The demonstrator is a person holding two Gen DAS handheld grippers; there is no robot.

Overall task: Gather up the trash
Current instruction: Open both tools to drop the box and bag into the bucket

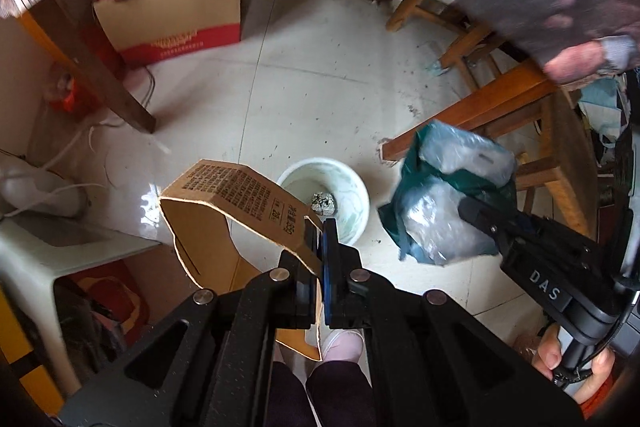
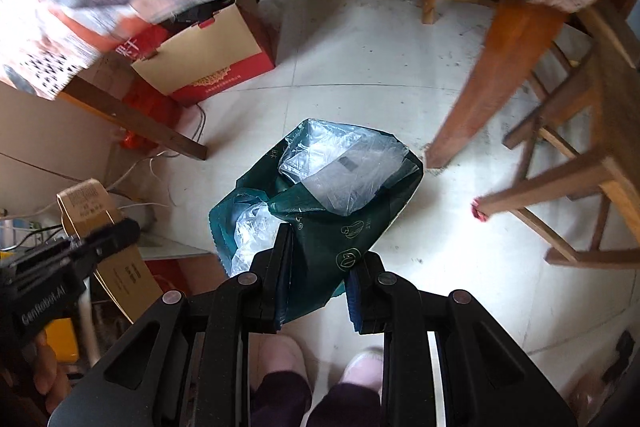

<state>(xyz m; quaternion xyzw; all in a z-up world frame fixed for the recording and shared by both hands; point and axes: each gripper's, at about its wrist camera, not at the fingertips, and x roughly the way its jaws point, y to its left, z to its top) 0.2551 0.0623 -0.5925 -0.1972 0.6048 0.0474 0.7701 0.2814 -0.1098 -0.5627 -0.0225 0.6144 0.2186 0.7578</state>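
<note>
1. The left gripper is clamped on a flattened brown carton, its pads pressed together on the carton's printed edge
2. The carton hangs in the air, spreading toward 10 o'clock from the pads in the left view; in the right view it shows at 9 o'clock
3. The right gripper is clamped on a green bag with clear plastic stuffed inside; the jaws stand part way apart with the bag's bulk between them
4. In the left view the bag is held up at 3 o'clock, well apart from the carton
5. A white bin stands on the tiled floor just beyond the left pads, between carton and bag, with a crumpled scrap at its bottom
6. A red and tan box sits at 11 o'clock, and wooden chairs at 2 o'clock
</note>
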